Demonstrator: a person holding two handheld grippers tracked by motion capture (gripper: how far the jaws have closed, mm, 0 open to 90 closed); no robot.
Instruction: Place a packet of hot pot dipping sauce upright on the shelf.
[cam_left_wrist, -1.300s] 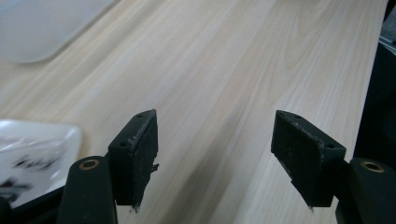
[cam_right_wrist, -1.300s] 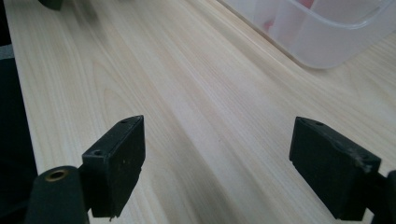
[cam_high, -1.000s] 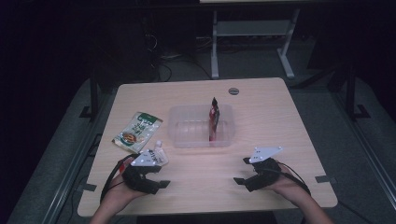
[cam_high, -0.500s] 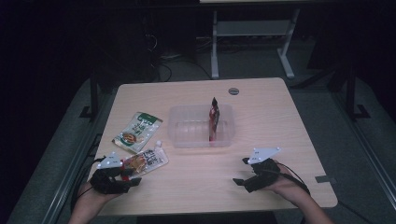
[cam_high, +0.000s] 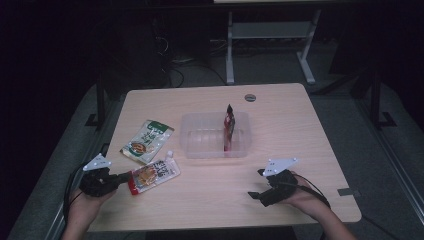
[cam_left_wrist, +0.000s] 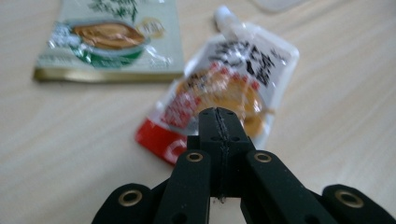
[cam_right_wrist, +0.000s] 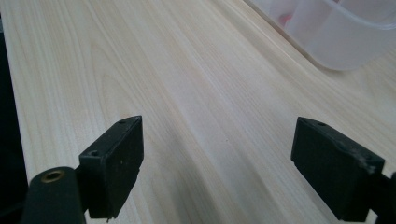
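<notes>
A spouted pouch (cam_high: 152, 175) with a red bottom edge and orange print lies flat at the table's front left. My left gripper (cam_high: 125, 176) rests just left of it, pointing at its red end. In the left gripper view the jaws (cam_left_wrist: 219, 122) have just been closing and now meet pad to pad in front of the pouch (cam_left_wrist: 233, 70), with nothing seen between them. A green pouch (cam_high: 147, 141) (cam_left_wrist: 109, 37) lies beyond. My right gripper (cam_high: 256, 184) (cam_right_wrist: 219, 135) sits open on bare wood at the front right, holding nothing.
A clear plastic container (cam_high: 200, 150) (cam_right_wrist: 336, 37) stands mid-table with a dark red packet (cam_high: 229, 127) upright inside it. A round cable grommet (cam_high: 250, 97) is at the table's far edge. A white frame (cam_high: 270, 35) stands on the floor behind.
My left gripper has drawn back leftward off the spouted pouch toward the table's left edge, and its jaws have closed. The pouch stays put, now uncovered. The right gripper has not moved.
</notes>
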